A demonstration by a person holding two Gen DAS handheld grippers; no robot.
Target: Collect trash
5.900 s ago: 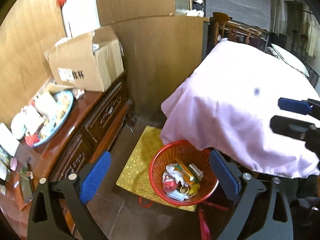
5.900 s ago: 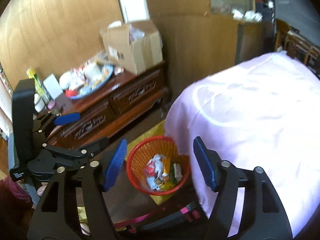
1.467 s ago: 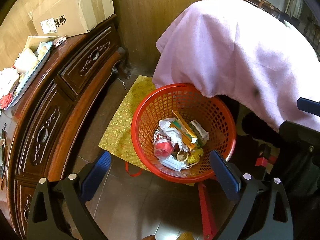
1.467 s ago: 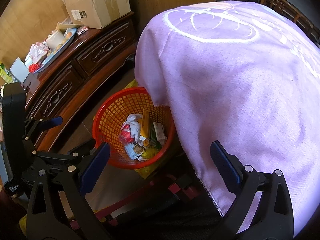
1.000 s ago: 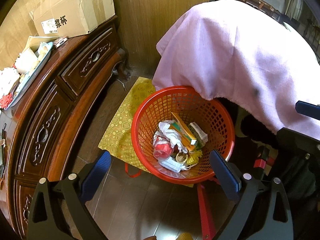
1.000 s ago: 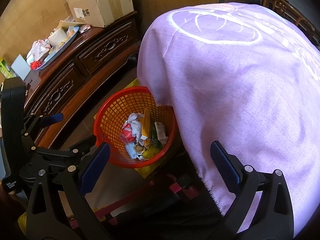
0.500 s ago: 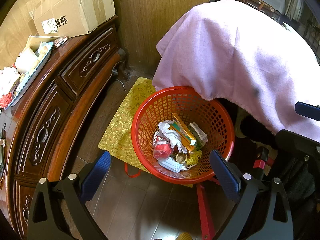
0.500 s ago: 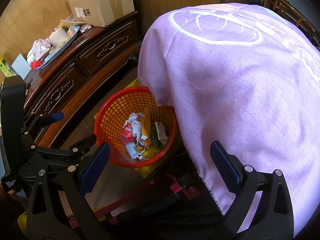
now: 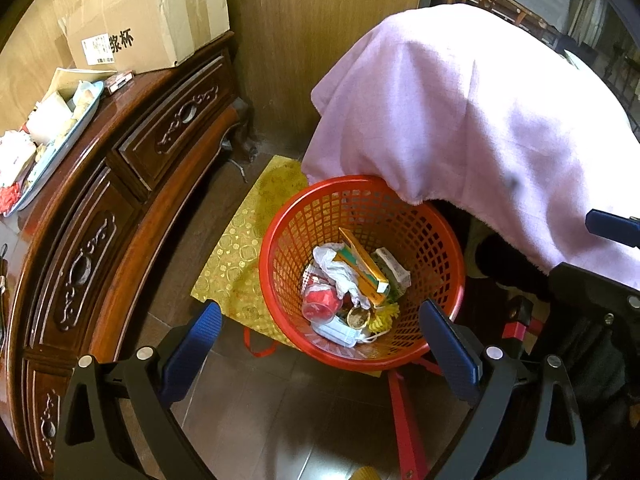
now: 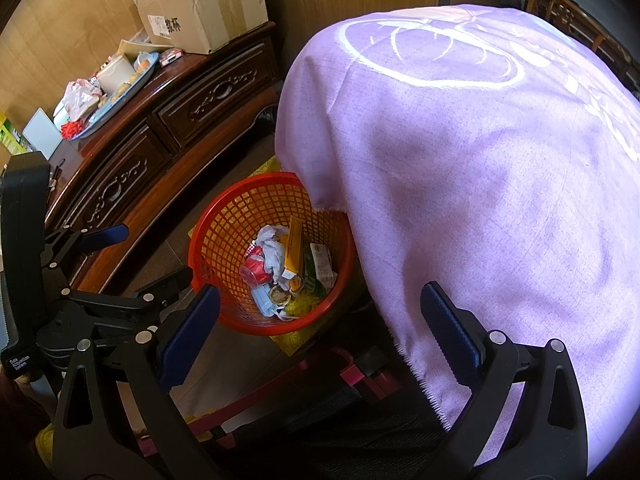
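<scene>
Both grippers, left (image 9: 316, 334) and right (image 10: 318, 322), have jaws apart and empty above the red basket (image 9: 276, 248) on the floor, trash (image 9: 352, 280) already inside, so I'd judge collecting mostly done.

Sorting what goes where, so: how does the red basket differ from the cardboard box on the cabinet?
The red basket is round, open-mesh plastic standing on the floor; the cardboard box is rectangular, solid-walled and sits on the wooden cabinet. The basket's trash is plainly visible, while the box's contents are mostly hidden. The pink cloth overhangs the basket's rim, not the box. Both are open-topped.
</scene>
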